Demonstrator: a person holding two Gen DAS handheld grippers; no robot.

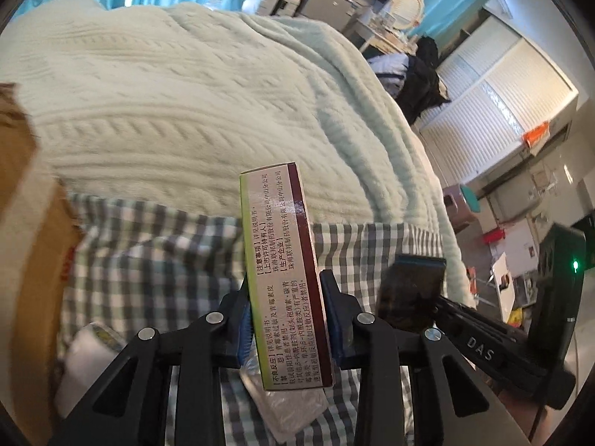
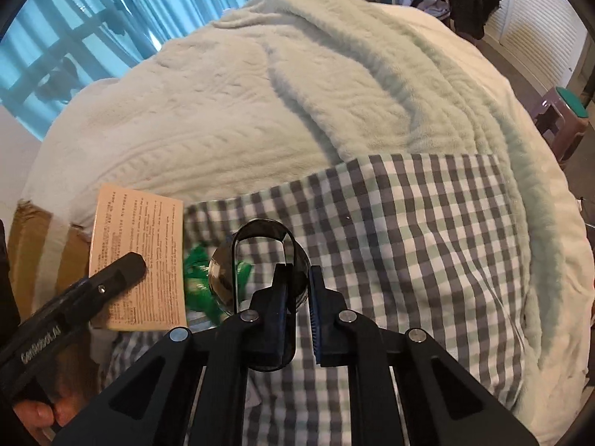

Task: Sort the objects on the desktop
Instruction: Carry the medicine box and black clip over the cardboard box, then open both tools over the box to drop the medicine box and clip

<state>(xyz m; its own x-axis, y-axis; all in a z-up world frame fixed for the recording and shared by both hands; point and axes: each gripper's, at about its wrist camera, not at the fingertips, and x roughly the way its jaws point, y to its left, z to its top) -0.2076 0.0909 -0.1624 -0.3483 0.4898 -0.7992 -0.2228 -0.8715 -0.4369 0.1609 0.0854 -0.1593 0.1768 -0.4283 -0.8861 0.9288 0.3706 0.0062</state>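
My left gripper [image 1: 286, 304] is shut on a tall medicine box [image 1: 282, 260] with Chinese print and holds it upright above the checked cloth [image 1: 148, 260]. The same box shows its pale printed face in the right wrist view [image 2: 137, 256], with the left gripper's finger [image 2: 111, 275] across it. My right gripper [image 2: 297, 297] is shut on the rim of a dark glass cup [image 2: 266, 260] lying over the checked cloth [image 2: 427, 241]. That cup and the right gripper [image 1: 412, 290] also show at the right of the left wrist view.
A brown cardboard box [image 1: 37, 260] stands at the left edge, also seen in the right wrist view [image 2: 37, 256]. A white roll [image 1: 89, 356] and a clear plastic packet [image 1: 290, 405] lie below the left gripper. Green wrapping [image 2: 200, 278] lies behind the cup. A fluffy pale blanket [image 2: 297, 93] covers the far side.
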